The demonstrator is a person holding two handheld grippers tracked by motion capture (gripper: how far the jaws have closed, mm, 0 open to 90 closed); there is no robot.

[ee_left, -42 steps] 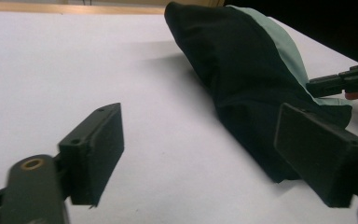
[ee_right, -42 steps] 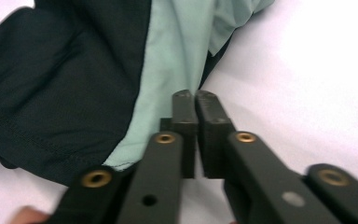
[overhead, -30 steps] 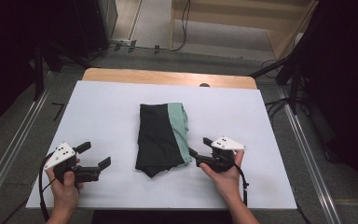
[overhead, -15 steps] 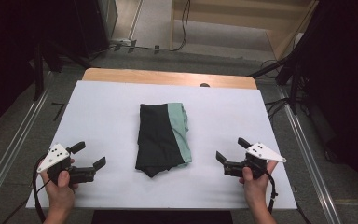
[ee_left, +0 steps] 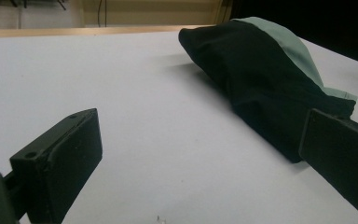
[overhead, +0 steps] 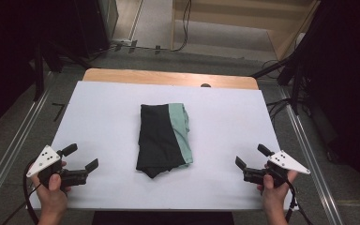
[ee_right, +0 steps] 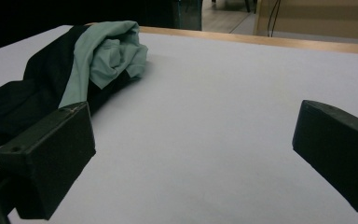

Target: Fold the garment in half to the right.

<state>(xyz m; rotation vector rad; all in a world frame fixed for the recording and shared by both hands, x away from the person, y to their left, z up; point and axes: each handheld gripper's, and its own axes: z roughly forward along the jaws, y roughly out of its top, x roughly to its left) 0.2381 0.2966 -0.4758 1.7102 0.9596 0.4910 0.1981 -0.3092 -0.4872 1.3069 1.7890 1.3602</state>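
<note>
1. The left hand [overhead: 51, 190] came in over the near edge of the desk [overhead: 108, 117] close to its near left corner, fist wrapped around the handle and the grey plate facing up.
2. The right hand [overhead: 274, 187] sat near the near right corner in much the same pose, gripping its handle from below.
3. The left claw [overhead: 80, 157] pointed toward the right and slightly away from the person, along the desk top.
4. The right claw [overhead: 251, 157] pointed toward the left, facing the middle of the desk.
5. The folded cloth [overhead: 163, 139], black with a pale green strip along its right side, lay flat in the middle of the desk, between the two claws and well apart from both.
6. In the left gripper view the cloth [ee_left: 261, 79] lay ahead and to the right, partly behind the right jaw, not touching it.
7. In the right gripper view the cloth [ee_right: 74, 70] lay ahead and to the left, beyond the left jaw.
8. The jaws of both claws stood wide apart, with only bare white desk top between them; neither held or touched anything.
</note>
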